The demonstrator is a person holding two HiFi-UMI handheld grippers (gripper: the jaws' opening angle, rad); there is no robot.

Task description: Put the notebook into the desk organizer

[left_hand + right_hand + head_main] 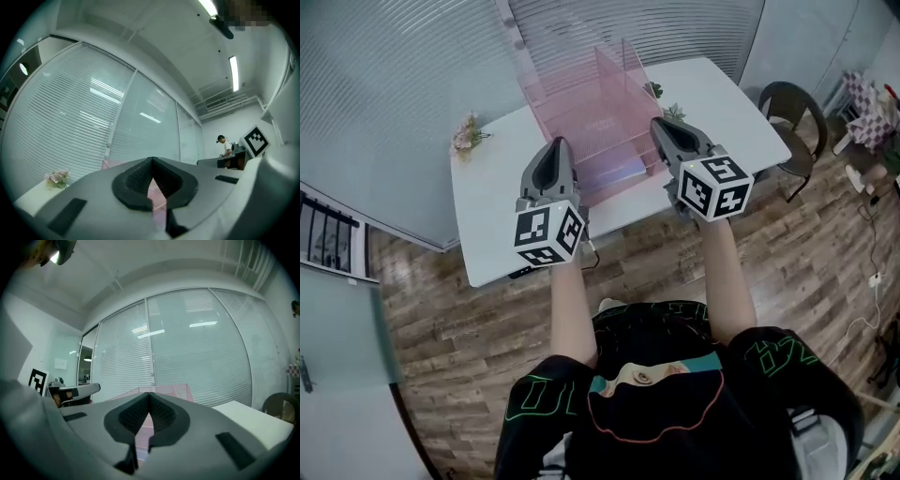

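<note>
Both grippers hang side by side over the near edge of the white table (pixel 487 202), each tilted up toward the blinds (pixel 412 84). The left gripper (pixel 558 142) has its jaws pressed together, tips meeting with nothing between them; its own view (pixel 151 159) shows only a sliver of pink behind the pads. It's the same for the right gripper (pixel 661 122), whose jaws are closed and empty in the right gripper view (pixel 149 393).

The pink see-through organizer (pixel 581 103) stands between and just beyond the two grippers, in the middle of the table. Low at its near end sits a flat lilac-blue shape (pixel 617 173). It looks like the notebook lying inside, though through the tinted wall I can't be sure.

A small bunch of flowers (pixel 469 131) sits at the table's far left corner, well apart from the organizer. Two small plants (pixel 673 111) stand just right of the organizer, close to the right gripper's tip. A dark chair (pixel 792 112) stands past the table's right end, on the wood floor (pixel 441 319). In the left gripper view, a person (pixel 226 145) stands far off in the room behind.
</note>
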